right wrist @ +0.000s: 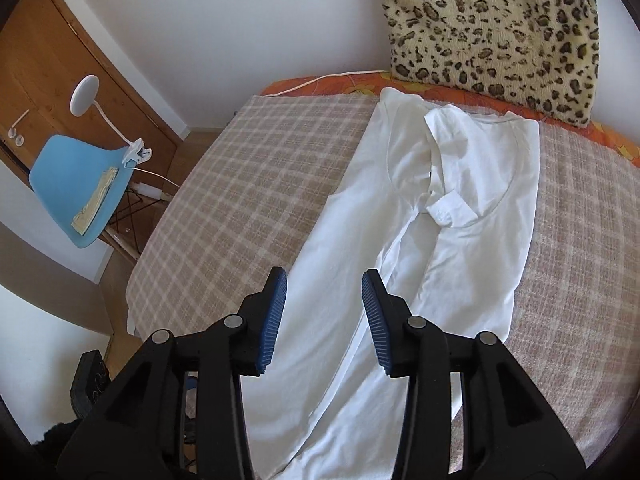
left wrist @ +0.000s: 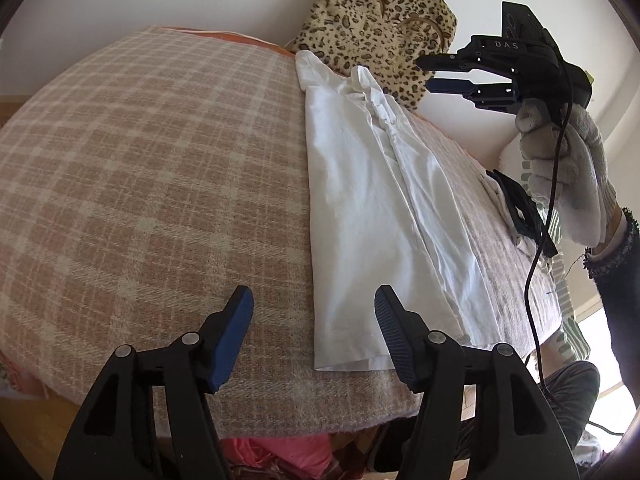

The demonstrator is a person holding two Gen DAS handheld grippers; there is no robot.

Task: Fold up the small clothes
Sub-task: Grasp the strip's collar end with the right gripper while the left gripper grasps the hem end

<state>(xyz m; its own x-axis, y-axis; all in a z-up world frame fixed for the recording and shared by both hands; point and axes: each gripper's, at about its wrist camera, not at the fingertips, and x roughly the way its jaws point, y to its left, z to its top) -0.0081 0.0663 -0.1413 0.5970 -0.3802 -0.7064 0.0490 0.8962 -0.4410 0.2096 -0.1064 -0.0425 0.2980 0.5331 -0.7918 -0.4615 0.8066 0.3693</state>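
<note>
A white shirt (left wrist: 360,200) (right wrist: 460,200) lies flat on the checked blanket (left wrist: 140,160) (right wrist: 240,184), its sides folded in lengthwise and a sleeve laid across the chest. My left gripper (left wrist: 314,296) is open just above the shirt's near hem corner, with nothing pressed between the pads. My right gripper (right wrist: 325,280) is open too and hovers above the shirt's lower half, holding nothing. In the left wrist view the right gripper (left wrist: 426,73) hangs high over the far right of the bed in a gloved hand (left wrist: 568,168).
A leopard-print cushion (left wrist: 376,20) (right wrist: 492,28) leans on the wall at the bed's head. A small pile of dark and white clothes (left wrist: 516,208) lies at the bed's right edge. A blue chair (right wrist: 80,184) with a clip lamp (right wrist: 84,92) stands on the floor to the left.
</note>
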